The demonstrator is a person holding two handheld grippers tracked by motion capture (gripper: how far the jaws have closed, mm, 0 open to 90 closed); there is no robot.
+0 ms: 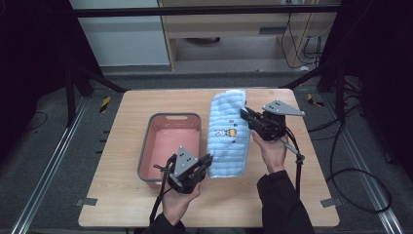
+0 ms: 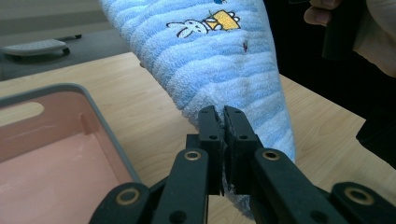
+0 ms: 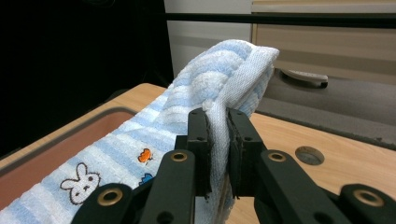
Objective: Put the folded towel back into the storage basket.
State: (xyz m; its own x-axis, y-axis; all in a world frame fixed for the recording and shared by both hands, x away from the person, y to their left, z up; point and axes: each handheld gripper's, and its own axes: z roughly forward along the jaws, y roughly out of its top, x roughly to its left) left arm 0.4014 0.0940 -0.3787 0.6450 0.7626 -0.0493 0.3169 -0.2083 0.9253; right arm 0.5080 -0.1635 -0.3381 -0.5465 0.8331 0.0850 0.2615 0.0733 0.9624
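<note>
A folded blue-and-white striped towel with a rabbit picture hangs stretched above the wooden table, just right of a pink bin with a grey rim. My left gripper is shut on the towel's near left edge; its jaws pinch the towel in the left gripper view, the bin at the left. My right gripper is shut on the towel's right edge. In the right gripper view, the towel rises folded between the jaws, with the bin below left.
A round hole sits in the tabletop beyond my right gripper. Black frame legs and cables stand around the table on the grey floor. Bare tabletop lies near the front edge and at the right.
</note>
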